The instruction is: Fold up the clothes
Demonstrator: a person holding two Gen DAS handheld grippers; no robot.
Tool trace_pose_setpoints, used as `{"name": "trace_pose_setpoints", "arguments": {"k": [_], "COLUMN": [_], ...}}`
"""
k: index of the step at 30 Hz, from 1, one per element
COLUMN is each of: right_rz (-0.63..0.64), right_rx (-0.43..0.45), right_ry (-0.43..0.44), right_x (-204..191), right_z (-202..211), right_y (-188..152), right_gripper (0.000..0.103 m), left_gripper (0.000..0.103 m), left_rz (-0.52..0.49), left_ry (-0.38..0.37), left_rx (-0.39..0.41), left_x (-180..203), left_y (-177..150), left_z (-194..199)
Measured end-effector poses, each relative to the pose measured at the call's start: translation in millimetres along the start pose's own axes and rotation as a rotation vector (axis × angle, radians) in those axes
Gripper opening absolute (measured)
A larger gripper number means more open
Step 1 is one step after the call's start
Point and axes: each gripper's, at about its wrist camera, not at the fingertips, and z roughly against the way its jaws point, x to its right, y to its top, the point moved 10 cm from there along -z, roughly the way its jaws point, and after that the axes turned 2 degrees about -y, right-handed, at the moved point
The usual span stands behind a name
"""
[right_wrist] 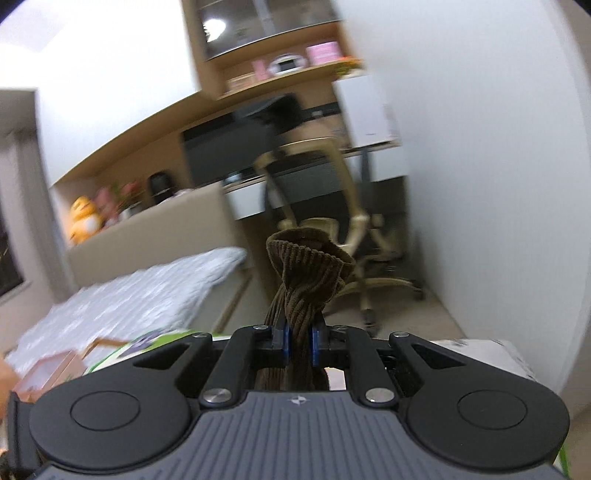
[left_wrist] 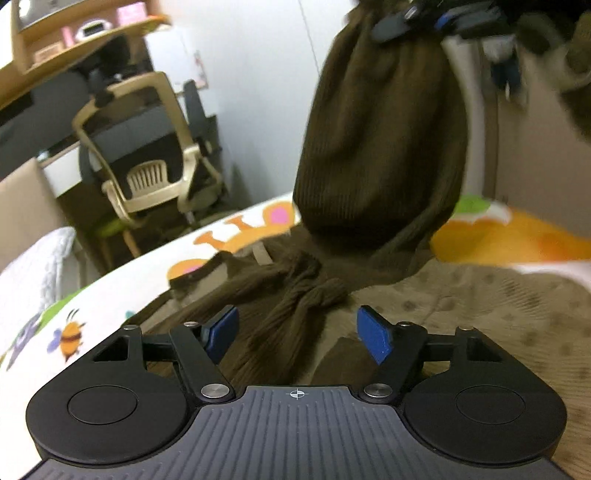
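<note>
A dark brown ribbed garment (left_wrist: 380,158) hangs in the air at the top right of the left wrist view, and its lower part lies bunched on the bed (left_wrist: 295,306). My right gripper (left_wrist: 421,18) shows at the top of that view, pinching the cloth high up. In the right wrist view my right gripper (right_wrist: 300,341) is shut on a twisted bunch of the brown garment (right_wrist: 306,266), which sticks up past the blue pads. My left gripper (left_wrist: 297,330) is open just above the crumpled cloth, with nothing between its fingers.
A cartoon-print sheet (left_wrist: 110,295) covers the bed, with a tan dotted blanket (left_wrist: 498,306) at the right. A beige office chair (left_wrist: 147,162) and a desk stand beyond the bed edge. A grey quilted mattress (right_wrist: 129,291) and shelves (right_wrist: 288,70) lie across the room.
</note>
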Motion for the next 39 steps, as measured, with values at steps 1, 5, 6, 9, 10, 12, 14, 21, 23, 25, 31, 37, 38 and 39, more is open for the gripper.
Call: {"name": "trace_pose_setpoints", "arguments": {"k": [1, 5, 6, 9, 10, 12, 14, 21, 23, 25, 31, 37, 38, 39], "right_rz": [-0.021, -0.077, -0.088, -0.112, -0.116, -0.120, -0.100, 0.079, 0.123, 0.167, 0.289, 0.334, 0.340, 0.336], "right_rx": [0.006, 0.019, 0.017, 0.007, 0.003, -0.003, -0.005, 0.018, 0.016, 0.005, -0.153, -0.235, -0.228, -0.218], "right_ry": [-0.012, -0.052, -0.059, -0.080, -0.084, -0.086, -0.079, 0.025, 0.092, 0.160, 0.374, 0.481, 0.470, 0.456], "right_x": [14, 54, 61, 72, 72, 69, 58, -33, -74, -119, -246, -277, -271, -264], "right_z": [3, 4, 2, -6, -10, -14, -17, -20, -25, -34, -72, -64, -60, -55], "right_y": [0, -5, -7, -13, -15, -17, -16, 3, 4, 1, -56, -90, -86, -82], "right_gripper": [0.010, 0.010, 0.010, 0.010, 0.010, 0.010, 0.010, 0.010, 0.010, 0.010, 0.023, 0.067, 0.070, 0.075], "left_gripper": [0.075, 0.011, 0.011, 0.010, 0.010, 0.011, 0.020, 0.094, 0.094, 0.095, 0.096, 0.097, 0.097, 0.097], "left_rz": [-0.024, -0.070, -0.047, 0.072, 0.081, 0.103, 0.135, 0.294, 0.359, 0.424, 0.619, 0.723, 0.732, 0.741], "left_ry": [0.007, 0.049, 0.058, 0.014, -0.011, -0.059, -0.095, -0.217, -0.199, -0.172, -0.068, -0.045, -0.053, -0.062], "left_rx": [-0.019, -0.062, -0.056, 0.030, 0.046, 0.074, 0.052, 0.024, 0.064, 0.078, 0.065, 0.073, 0.083, 0.092], "left_x": [1, -6, -11, -16, -12, -4, 0, -3, -30, -54, -121, -149, -150, -151], "left_y": [-2, -5, -1, 23, 30, 39, 27, -6, -10, -23, -82, -107, -104, -101], "left_z": [-9, -29, -29, -14, -10, -5, -6, 9, 39, 59, 104, 121, 121, 120]}}
